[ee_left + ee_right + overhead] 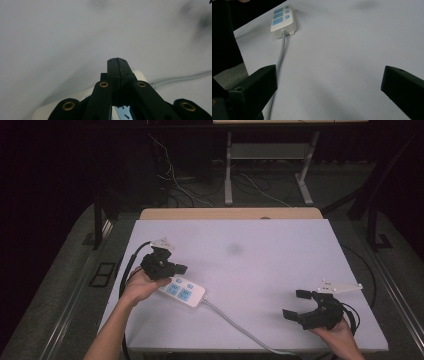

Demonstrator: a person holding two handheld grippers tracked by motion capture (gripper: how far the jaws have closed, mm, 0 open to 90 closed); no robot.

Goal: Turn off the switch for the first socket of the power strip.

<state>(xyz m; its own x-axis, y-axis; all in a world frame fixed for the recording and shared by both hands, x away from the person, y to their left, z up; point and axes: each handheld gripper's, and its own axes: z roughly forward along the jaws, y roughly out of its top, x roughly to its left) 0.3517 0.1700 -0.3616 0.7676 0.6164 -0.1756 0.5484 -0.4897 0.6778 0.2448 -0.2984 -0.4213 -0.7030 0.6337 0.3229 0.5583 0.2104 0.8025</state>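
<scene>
1. Left gripper, held in the left hand at about 9 o'clock on the table: jaws pressed fully together, nothing pinched between them. Poised over the far end of the power strip; whether touching it cannot be told.
2. Power strip, white with blue sockets, lying flat just at 4 o'clock of the left gripper, left of the table's middle. Seen in the right gripper view toward 11 o'clock.
3. Grey cable running from the strip's near end toward 5 o'clock, off the table's near edge.
4. Right gripper, held in the right hand at about 4 o'clock on the table: jaws spread wide, empty, pointing left, well apart from the strip.
5. White table, with a faint dark smudge near its middle.
6. Dim room beyond: grey floor, loose wires, legs of another table at 12 o'clock.
</scene>
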